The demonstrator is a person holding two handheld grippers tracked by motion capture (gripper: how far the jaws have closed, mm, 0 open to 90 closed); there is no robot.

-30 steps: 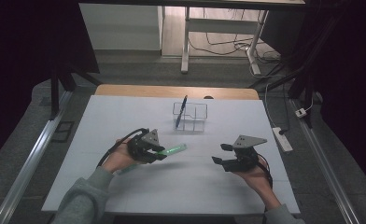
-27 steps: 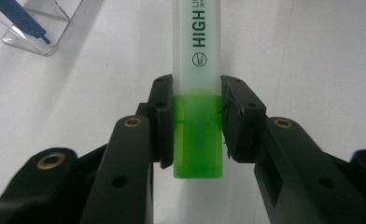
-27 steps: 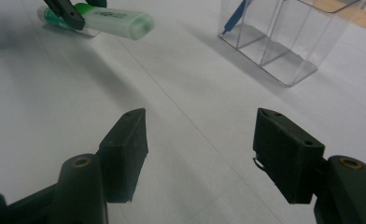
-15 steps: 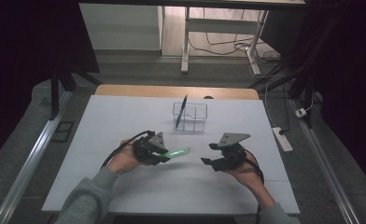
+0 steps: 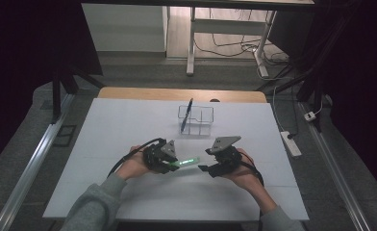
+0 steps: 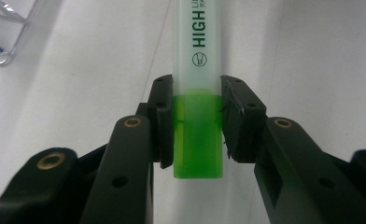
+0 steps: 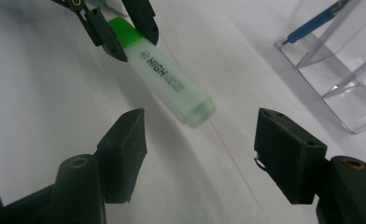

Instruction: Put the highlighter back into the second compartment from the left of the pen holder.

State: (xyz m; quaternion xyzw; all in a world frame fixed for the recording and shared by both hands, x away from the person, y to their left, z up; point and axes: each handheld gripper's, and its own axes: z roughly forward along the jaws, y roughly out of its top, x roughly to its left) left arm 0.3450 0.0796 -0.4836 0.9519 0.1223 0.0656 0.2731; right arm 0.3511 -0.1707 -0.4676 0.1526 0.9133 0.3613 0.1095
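A green highlighter (image 5: 187, 161) with a frosted cap is held level above the white table, its capped end toward my right gripper. My left gripper (image 5: 169, 164) is shut on its green body; the left gripper view has the pads clamped on both sides of the highlighter (image 6: 197, 112). My right gripper (image 5: 205, 168) stands open just beyond the cap tip. In the right gripper view the highlighter (image 7: 169, 77) points down between the wide jaws, its cap end short of the gap, and the left gripper (image 7: 120, 35) grips its green part at the top.
A clear acrylic holder (image 5: 195, 120) with a blue pen (image 5: 186, 114) leaning in it stands behind the grippers, its corner also in the right gripper view (image 7: 340, 79). A power strip (image 5: 291, 143) lies off the white table's (image 5: 105, 130) right edge.
My right gripper has moved left toward the highlighter's cap, closing the distance between the two grippers. The left gripper shifted slightly right, still gripping the highlighter.
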